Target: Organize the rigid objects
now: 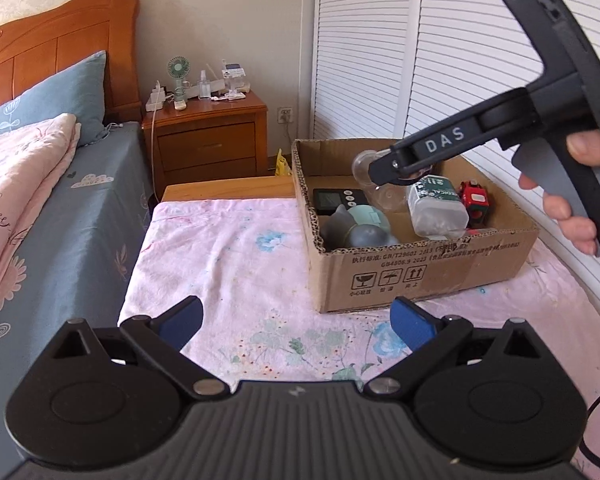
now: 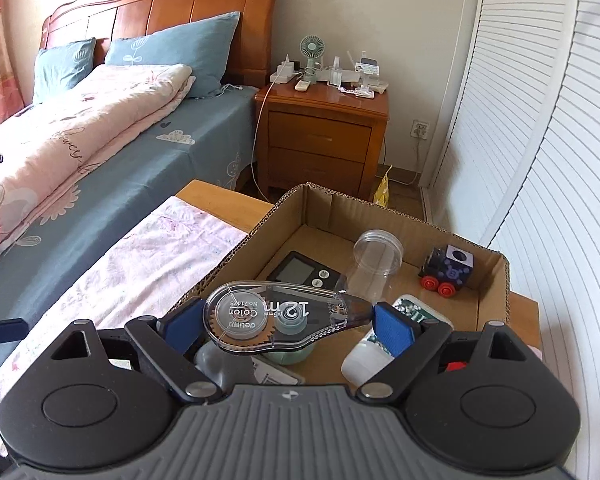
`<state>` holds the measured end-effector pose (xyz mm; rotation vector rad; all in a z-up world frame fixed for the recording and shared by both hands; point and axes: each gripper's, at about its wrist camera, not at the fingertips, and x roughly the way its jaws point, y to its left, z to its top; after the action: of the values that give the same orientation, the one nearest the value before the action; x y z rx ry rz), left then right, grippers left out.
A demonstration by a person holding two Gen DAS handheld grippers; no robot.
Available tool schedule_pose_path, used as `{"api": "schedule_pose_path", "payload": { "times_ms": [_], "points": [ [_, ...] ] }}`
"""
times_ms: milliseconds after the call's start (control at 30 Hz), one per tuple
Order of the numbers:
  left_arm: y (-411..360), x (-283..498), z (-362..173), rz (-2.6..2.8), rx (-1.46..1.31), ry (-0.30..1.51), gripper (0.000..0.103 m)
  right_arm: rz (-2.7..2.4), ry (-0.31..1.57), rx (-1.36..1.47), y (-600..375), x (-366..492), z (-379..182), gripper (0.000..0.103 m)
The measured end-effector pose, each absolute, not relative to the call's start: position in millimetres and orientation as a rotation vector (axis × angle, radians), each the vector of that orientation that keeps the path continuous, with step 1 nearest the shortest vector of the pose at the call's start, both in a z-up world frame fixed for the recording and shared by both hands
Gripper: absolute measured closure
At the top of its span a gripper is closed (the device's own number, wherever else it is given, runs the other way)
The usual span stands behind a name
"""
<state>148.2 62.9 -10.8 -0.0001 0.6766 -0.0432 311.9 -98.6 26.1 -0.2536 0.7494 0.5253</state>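
Observation:
A clear correction tape dispenser (image 2: 276, 316) lies lengthwise between the blue pads of my right gripper (image 2: 288, 322), which is shut on it above the open cardboard box (image 2: 494, 280). Inside the box sit a black timer (image 2: 302, 270), a clear jar (image 2: 374, 260), a toy train (image 2: 446, 270) and a white bottle (image 2: 370, 354). My left gripper (image 1: 296, 322) is open and holds nothing, low over the pink floral cloth (image 1: 220, 248) in front of the box (image 1: 420, 268). In the left wrist view, the right gripper (image 1: 396, 168) reaches over the box, held by a hand (image 1: 576, 200).
A bed (image 2: 112, 168) with blue sheet and pink quilt runs along the left. A wooden nightstand (image 2: 320, 140) with a small fan (image 2: 311, 50) stands behind the box. White louvred doors (image 2: 540, 160) close off the right side.

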Motion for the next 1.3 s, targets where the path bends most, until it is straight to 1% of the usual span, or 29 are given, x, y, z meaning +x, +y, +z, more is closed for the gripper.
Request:
{"api": "schedule_pose_path", "payload": {
  "times_ms": [333, 367, 400, 433, 600, 767, 967, 1167, 1300],
  "points": [
    [67.9, 141.7, -9.1, -0.012, 0.015, 0.650, 0.003, 0.510, 0.820, -0.318, -65.9, 353.2, 0.1, 0.010],
    [67.9, 141.9, -9.0, -0.011, 0.012, 0.650, 0.003, 0.500, 0.819, -0.318, -65.2, 354.9, -0.5, 0.008],
    [68.2, 142.0, -8.9, -0.009, 0.008, 0.650, 0.003, 0.489, 0.814, -0.314, -65.3, 356.2, -0.7, 0.003],
    [68.3, 142.2, -8.8, -0.011, 0.006, 0.651, 0.003, 0.484, 0.808, -0.309, -66.2, 355.9, 0.2, 0.000],
    [65.4, 142.5, -7.8, -0.004, 0.012, 0.653, 0.003, 0.445, 0.796, -0.290, -75.8, 346.1, 10.4, 0.000],
    [60.0, 147.1, -3.5, 0.022, 0.014, 0.689, 0.003, 0.355, 0.827, -0.275, -99.3, 318.1, 21.2, 0.000],
    [47.6, 153.5, 6.4, 0.060, 0.018, 0.718, 0.003, 0.203, 0.853, -0.246, -140.3, 259.4, 28.1, 0.000],
    [26.5, 156.8, 13.3, 0.047, 0.043, 0.745, 0.003, 0.119, 0.859, -0.114, -178.2, 201.7, 27.8, 0.000],
    [13.0, 154.3, 17.4, 0.032, 0.057, 0.759, 0.003, 0.088, 0.862, -0.070, -188.9, 180.4, 25.6, 0.000]
  ]
}}
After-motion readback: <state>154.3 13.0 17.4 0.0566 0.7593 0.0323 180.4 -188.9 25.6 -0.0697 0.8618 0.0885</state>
